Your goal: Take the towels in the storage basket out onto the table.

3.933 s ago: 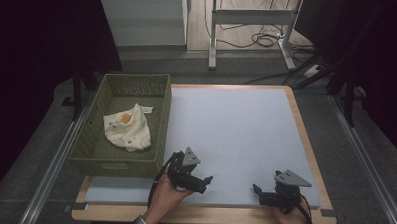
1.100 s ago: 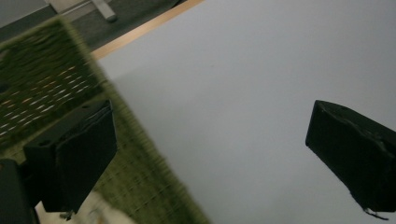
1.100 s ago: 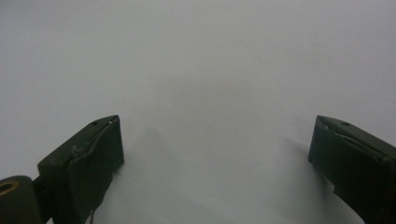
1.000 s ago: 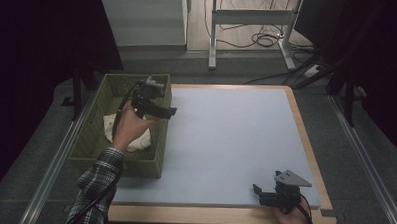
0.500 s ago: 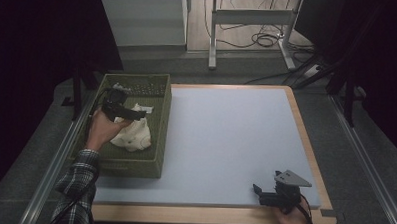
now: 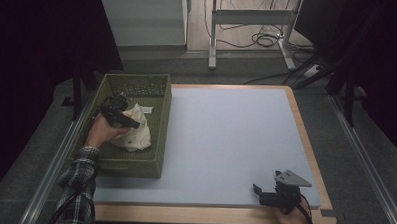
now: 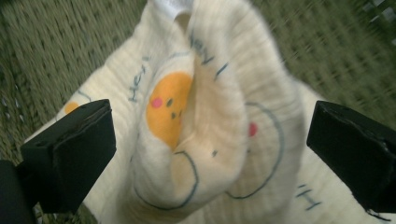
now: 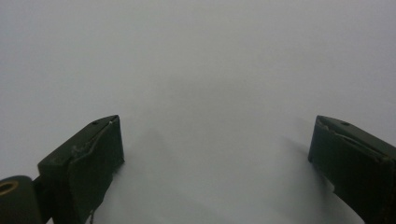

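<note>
A crumpled cream cloth (image 6: 134, 133) with orange faces and blue writing lies inside the green basket (image 6: 155, 135) at the table's left. My left gripper (image 6: 128, 122) hovers just over it, held by a hand in a plaid sleeve. In the left gripper view the cloth (image 7: 205, 126) bulges up between the two wide-apart jaws, so the left gripper (image 7: 210, 154) is open around it. My right gripper (image 6: 261, 190) rests near the table's front right corner; its jaws stand open over the bare surface, right gripper (image 8: 217, 172).
The pale blue table top (image 6: 230, 138) with a wooden rim stretches right of the basket. Beyond the far edge stand a white cabinet (image 6: 144, 20), a metal stand (image 6: 250, 18) and floor cables (image 6: 259, 39). Dark curtains close both sides.
My left gripper travelled from the table's front edge up and left into the basket, then came down over the cloth. The right gripper has stayed put.
</note>
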`<state>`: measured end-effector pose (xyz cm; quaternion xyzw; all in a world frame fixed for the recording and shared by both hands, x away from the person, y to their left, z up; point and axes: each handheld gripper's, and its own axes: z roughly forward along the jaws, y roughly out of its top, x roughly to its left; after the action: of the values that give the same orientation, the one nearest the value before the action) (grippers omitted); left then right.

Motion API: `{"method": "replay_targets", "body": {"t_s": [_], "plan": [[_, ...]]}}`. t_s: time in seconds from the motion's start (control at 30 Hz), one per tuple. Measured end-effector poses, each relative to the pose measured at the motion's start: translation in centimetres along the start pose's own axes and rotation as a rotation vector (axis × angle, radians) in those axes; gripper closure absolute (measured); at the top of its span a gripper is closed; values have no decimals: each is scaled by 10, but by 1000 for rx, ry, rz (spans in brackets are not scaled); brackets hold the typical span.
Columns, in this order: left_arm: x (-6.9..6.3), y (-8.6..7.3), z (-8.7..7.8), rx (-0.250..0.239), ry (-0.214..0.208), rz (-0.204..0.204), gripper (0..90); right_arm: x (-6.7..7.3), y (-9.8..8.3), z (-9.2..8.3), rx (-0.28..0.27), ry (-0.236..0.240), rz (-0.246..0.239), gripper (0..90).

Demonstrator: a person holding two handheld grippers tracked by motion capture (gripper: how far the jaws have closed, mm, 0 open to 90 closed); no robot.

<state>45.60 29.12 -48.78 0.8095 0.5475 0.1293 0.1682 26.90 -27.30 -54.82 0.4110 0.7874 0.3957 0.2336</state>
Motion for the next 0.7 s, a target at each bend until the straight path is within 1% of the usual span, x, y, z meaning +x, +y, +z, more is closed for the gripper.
{"method": "replay_targets", "body": {"t_s": [0.13,0.2,0.23,0.27,0.3,0.33,0.37,0.4,0.47,0.5,0.53,0.57,0.6,0.63,0.7], "plan": [[3,1,10,55,-34,-24,21,0,0,0,-1,2,0,34],[1,1,15,97,-39,-12,37,0,0,0,-1,3,-1,34],[0,0,20,130,-36,0,45,0,0,0,-1,2,-1,34],[0,0,22,146,-32,8,64,0,0,0,-1,3,0,34],[-1,-1,23,175,-26,12,92,0,0,0,0,1,-1,34],[0,-1,24,196,-30,5,136,0,0,0,-1,2,0,34],[1,-1,25,205,-53,-11,201,0,0,0,-1,3,0,34],[1,-1,24,207,-72,-27,251,0,0,0,-1,3,-1,34],[1,-1,21,207,-98,-38,388,0,0,0,-1,3,-1,33],[1,-2,20,207,-110,-38,466,0,0,0,-1,3,-1,34],[0,-2,20,205,-109,-35,550,0,0,0,-1,3,-1,34],[-1,-2,19,205,-119,-29,612,0,0,0,-1,3,-1,34],[-1,-2,19,205,-119,-29,651,0,0,0,-1,3,-1,34],[-3,-1,17,204,-126,-11,714,0,0,0,-1,3,-1,34],[-3,0,15,203,-116,-10,749,0,0,0,-1,3,-1,34]]}}
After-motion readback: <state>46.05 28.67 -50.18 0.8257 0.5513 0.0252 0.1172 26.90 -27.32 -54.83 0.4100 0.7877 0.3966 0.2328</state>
